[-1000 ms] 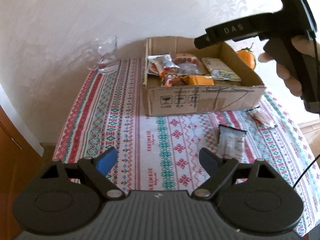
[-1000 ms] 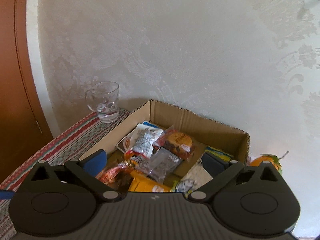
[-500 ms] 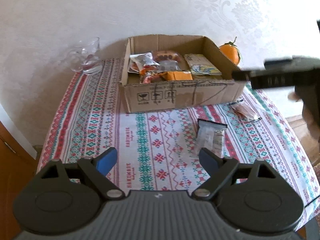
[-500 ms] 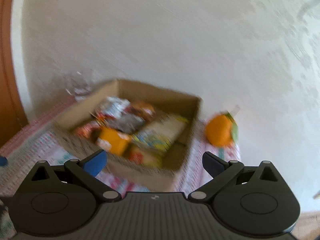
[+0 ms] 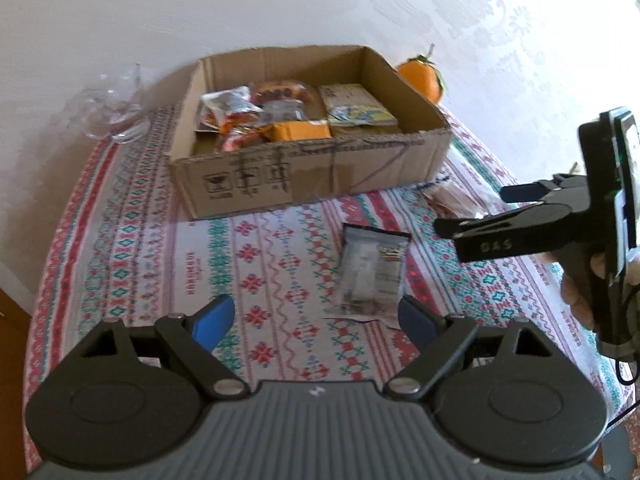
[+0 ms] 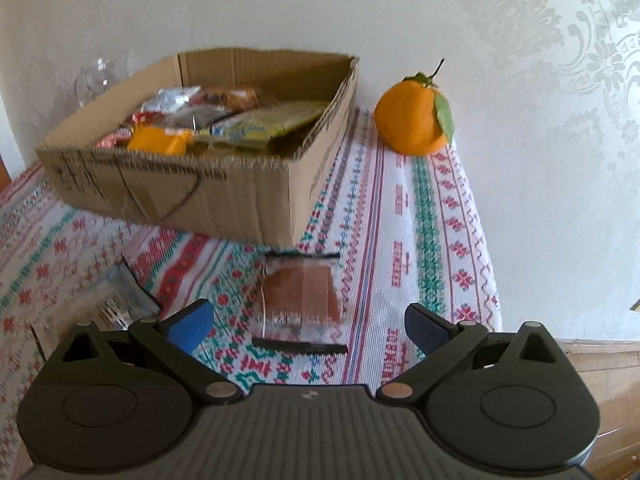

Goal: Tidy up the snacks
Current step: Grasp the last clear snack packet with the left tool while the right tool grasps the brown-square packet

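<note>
You get soft, bright daylight in both views, with the pale wall nearly washed out. The cardboard box throws a gentle shadow onto the worktop on its near and left side, so light seems to reach it from the far right. Motion blur smears the glass at far left and softens the cloth pattern and the wrapped snack. Your fisheye lenses bend the worktop's edges and darken the corners. The blue fingers stay sharp.
</note>
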